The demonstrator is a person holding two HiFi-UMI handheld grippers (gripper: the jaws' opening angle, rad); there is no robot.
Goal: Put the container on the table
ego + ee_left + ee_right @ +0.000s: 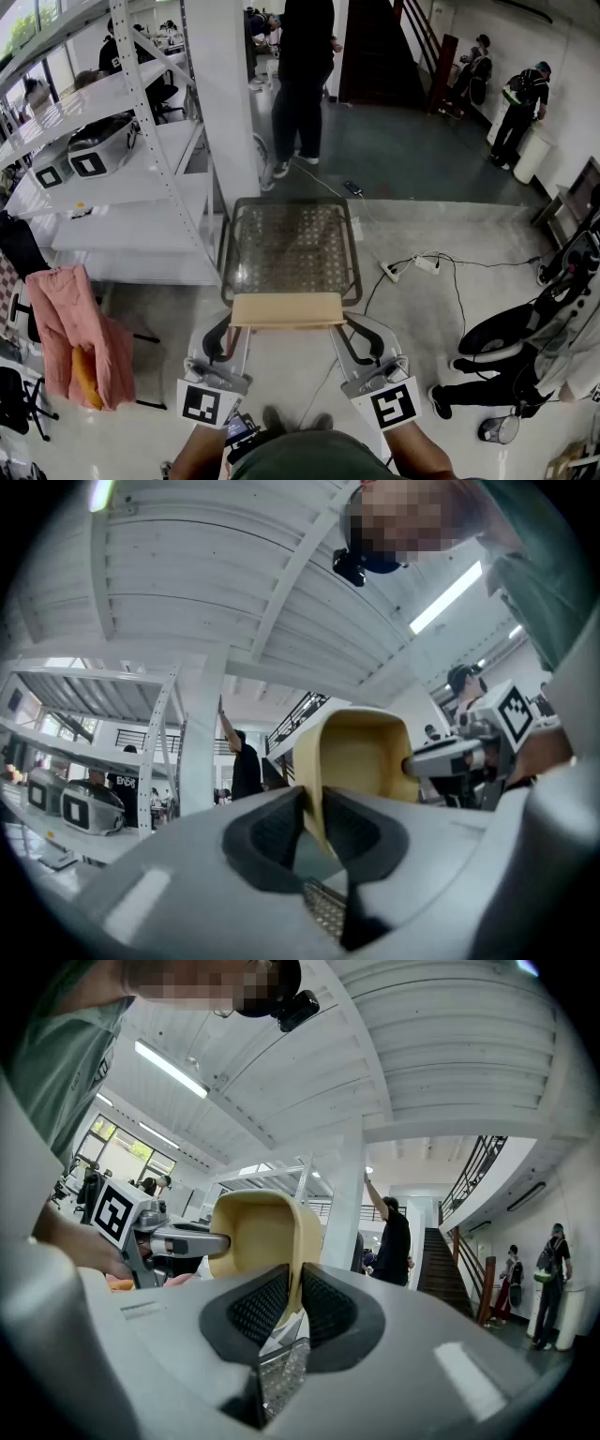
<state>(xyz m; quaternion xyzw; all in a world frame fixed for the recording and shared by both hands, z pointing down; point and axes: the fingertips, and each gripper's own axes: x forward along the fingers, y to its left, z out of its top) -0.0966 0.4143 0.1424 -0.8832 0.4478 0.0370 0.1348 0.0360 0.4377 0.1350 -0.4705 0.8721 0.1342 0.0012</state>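
Now left gripper (229, 328) and right gripper (345, 327) clamp the beige container (286, 309).

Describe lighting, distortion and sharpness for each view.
Head view: even light, sharp, white metal shelves slanted by the wide lens; the beige plastic container shows clearly. Left gripper view: heavy fisheye, dark corners, a bright ceiling strip light flaring. Right gripper view: the same fisheye and dark corners.

Container (287, 309) between left claw (232, 326) and right claw (343, 324), at near edge of table (228, 248), shelves (112, 183) at left
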